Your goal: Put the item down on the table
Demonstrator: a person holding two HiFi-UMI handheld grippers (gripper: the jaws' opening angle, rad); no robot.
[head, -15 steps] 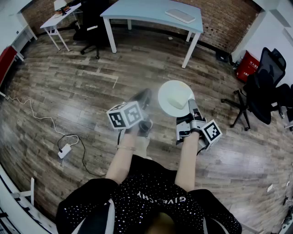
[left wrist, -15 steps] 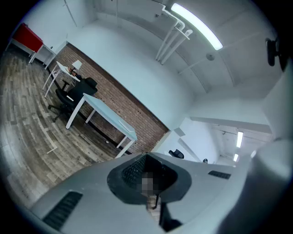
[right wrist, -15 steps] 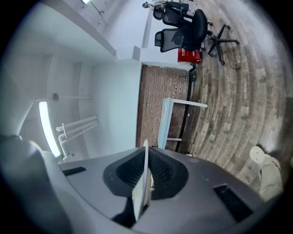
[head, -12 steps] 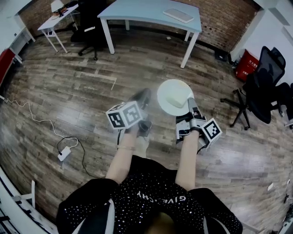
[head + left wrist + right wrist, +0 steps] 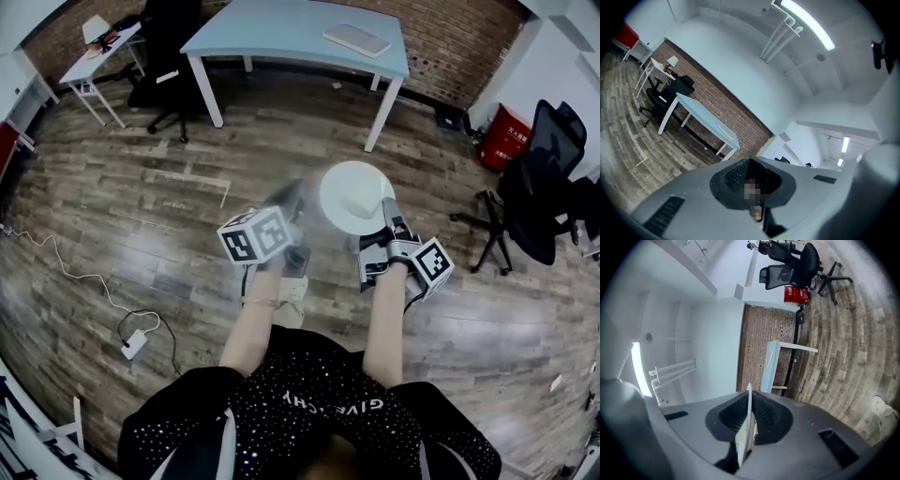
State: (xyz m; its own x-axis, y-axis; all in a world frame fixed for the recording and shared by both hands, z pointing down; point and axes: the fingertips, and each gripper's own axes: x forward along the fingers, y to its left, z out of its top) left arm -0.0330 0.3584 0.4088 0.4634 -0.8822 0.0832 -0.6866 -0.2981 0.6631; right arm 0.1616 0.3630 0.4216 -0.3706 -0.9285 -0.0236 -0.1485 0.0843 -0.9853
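Observation:
My right gripper [image 5: 388, 219] is shut on the near rim of a round white plate [image 5: 349, 178], held level over the wooden floor. A pale block [image 5: 363, 201] lies on the plate. In the right gripper view the plate [image 5: 748, 427] shows edge-on, pinched between the dark pads. My left gripper [image 5: 290, 196] hangs beside the plate, blurred, with its jaws shut; a small brownish bit at the pad seam [image 5: 756, 213] is too unclear to name. The light blue table [image 5: 281, 33] stands ahead by the brick wall, with a keyboard [image 5: 356, 39] on it.
Black office chairs [image 5: 546, 178] and a red bin [image 5: 506, 136] stand at the right. Another black chair [image 5: 164, 52] and a small white table [image 5: 89, 47] are at the far left. A cable with a power strip [image 5: 134, 343] lies on the floor at the left.
The whole view has shifted forward: the blue table and floor have slid toward me and left. Both grippers keep the same pose, and the plate stays in the right one.

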